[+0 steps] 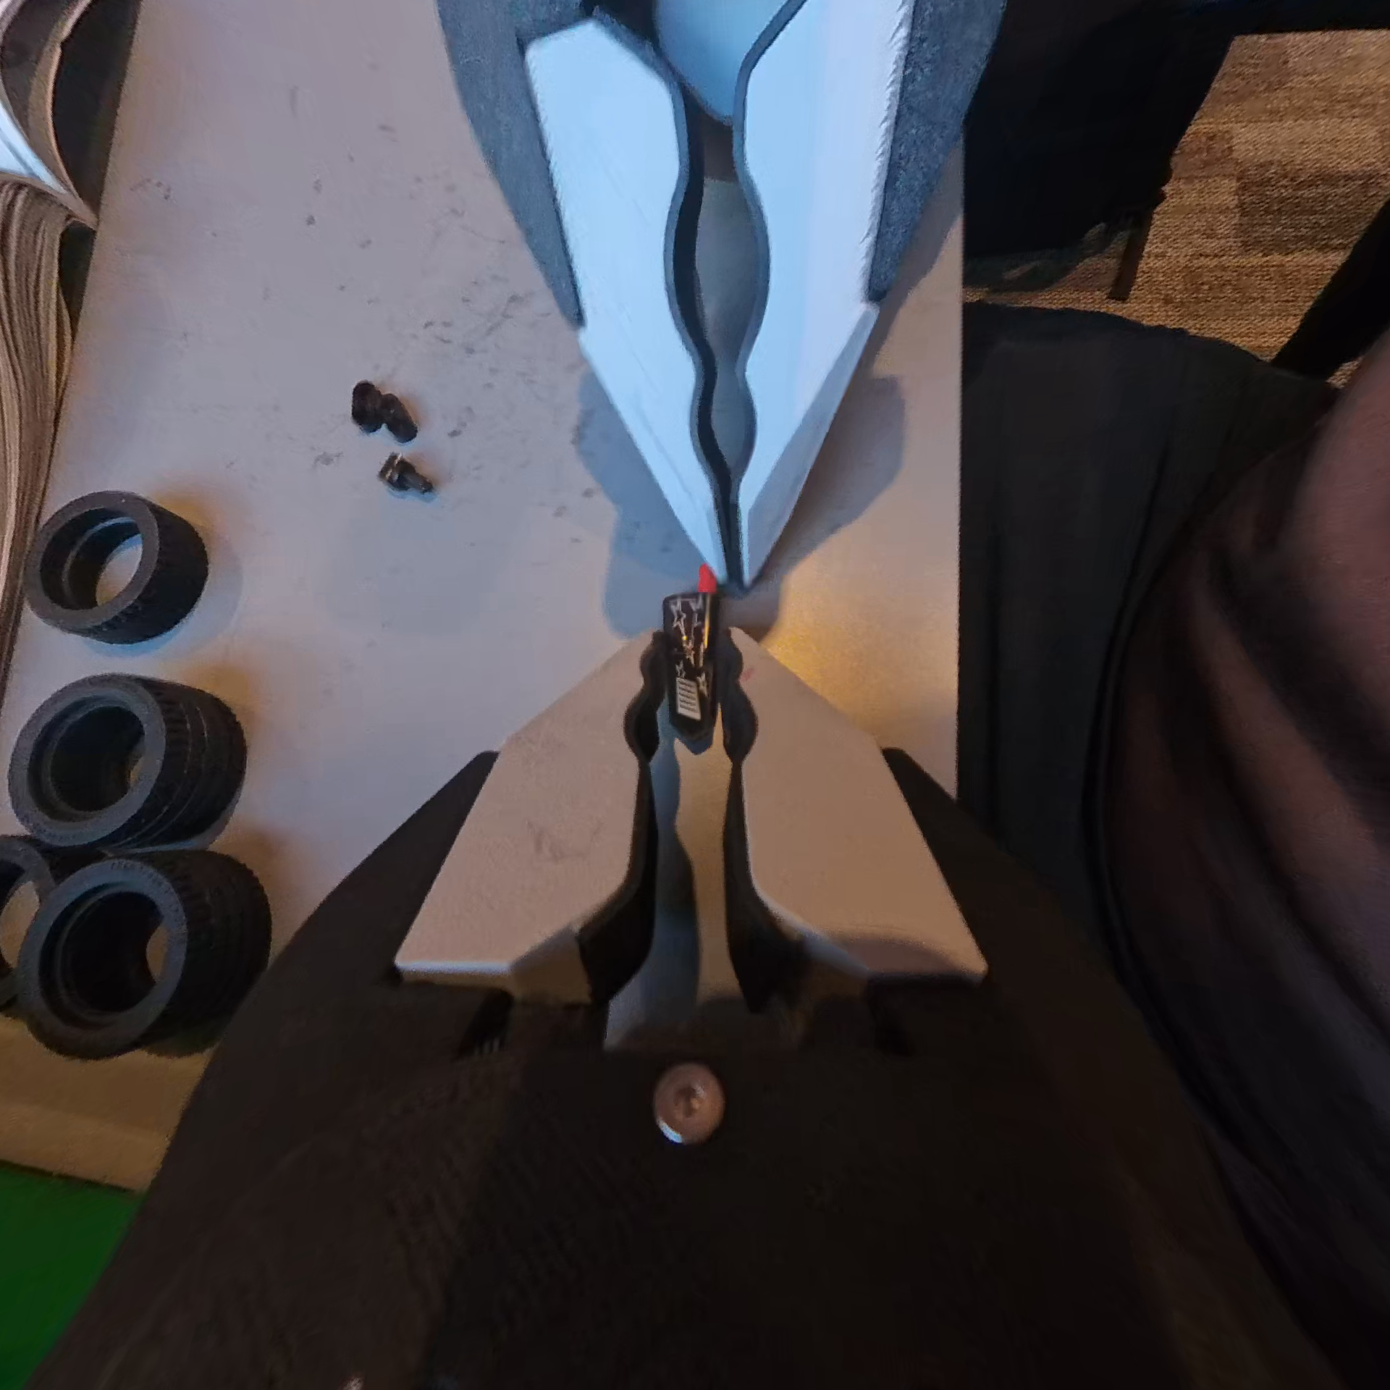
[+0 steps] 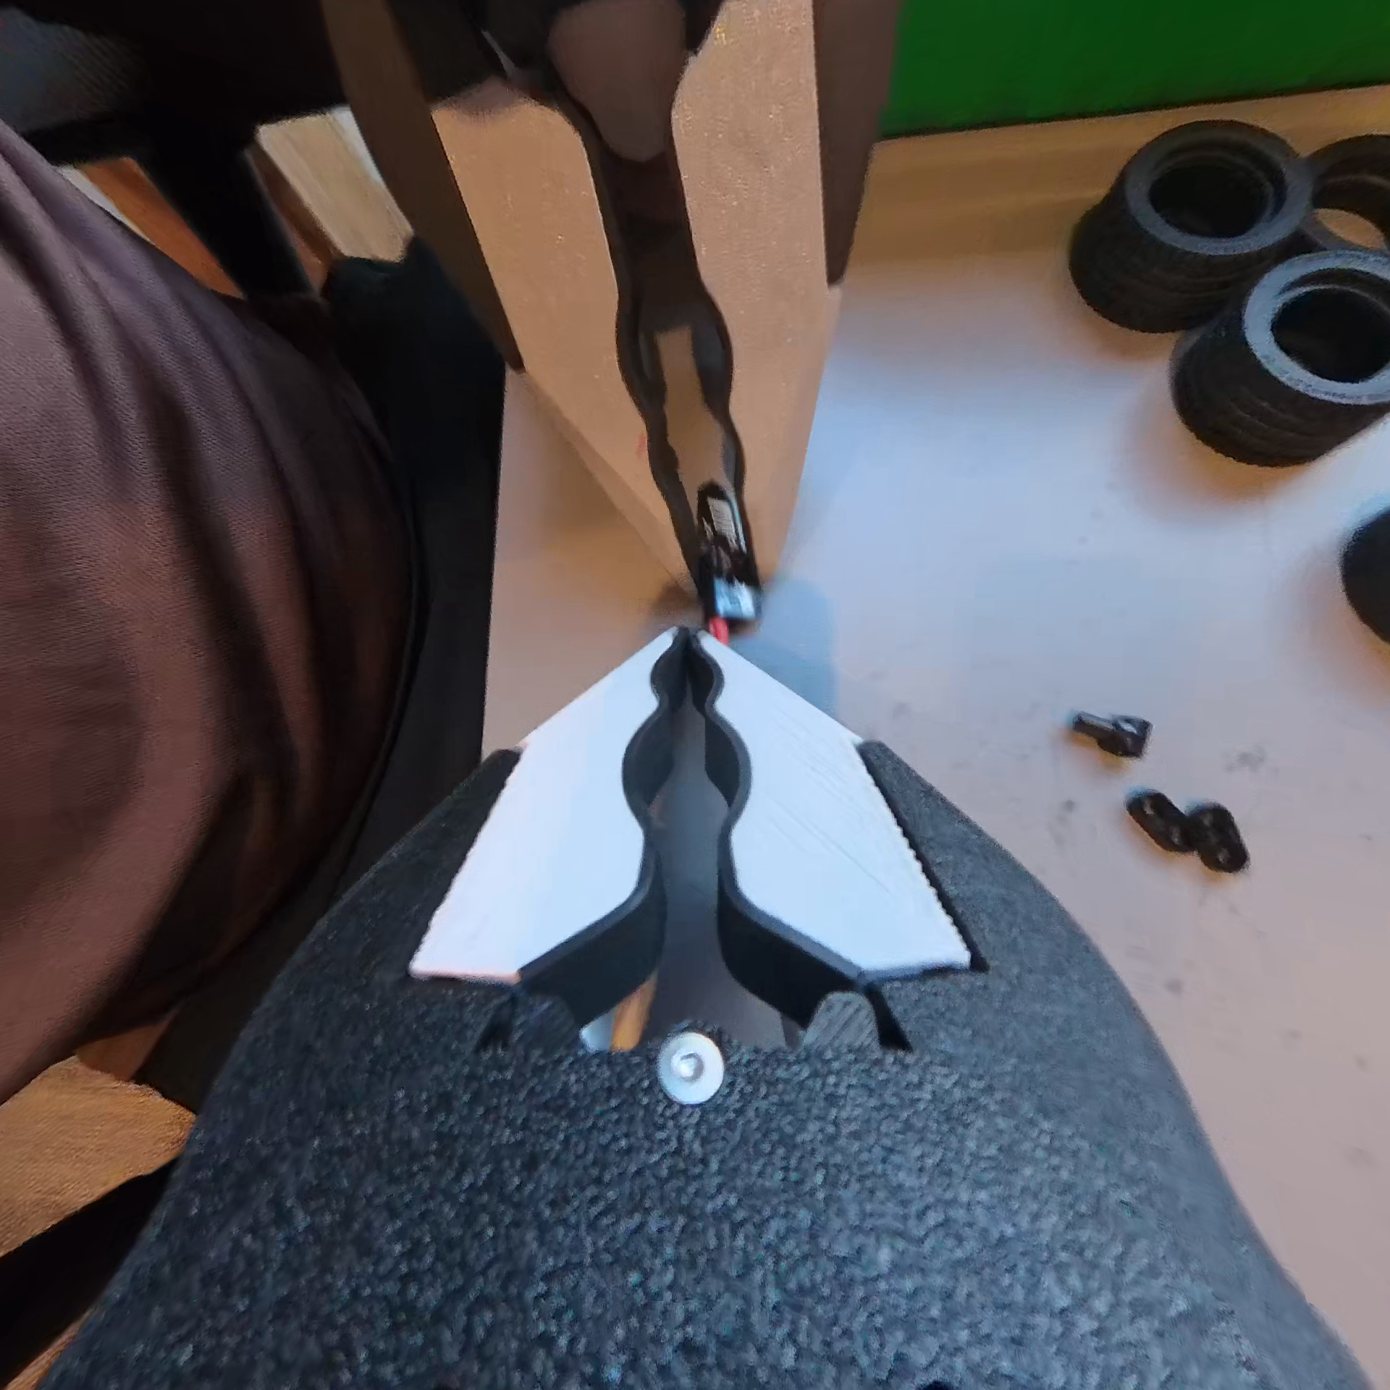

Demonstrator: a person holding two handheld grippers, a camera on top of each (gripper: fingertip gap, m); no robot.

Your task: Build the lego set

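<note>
My left gripper (image 1: 688, 654) is shut on a small black printed lego piece (image 1: 690, 677) with star marks, held above the pale table. My right gripper (image 1: 728, 583), with white fingers, faces it tip to tip and is shut on a small red piece (image 1: 705, 578) that touches the black piece's far end. In the right wrist view my right gripper (image 2: 690, 635) pinches the red piece (image 2: 720, 630), and the black piece (image 2: 723, 553) sits between the left gripper's dark pads (image 2: 662, 451).
Several black rubber tyres (image 1: 120, 575) lie at the table's left side, also in the right wrist view (image 2: 1196, 226). Small black pins (image 1: 383, 406) lie mid-table, also in the right wrist view (image 2: 1188, 827). A person's dark sleeve (image 1: 1166, 677) fills the right. The table edge (image 1: 961, 526) is close. The tips of both grippers are at nearly the same place.
</note>
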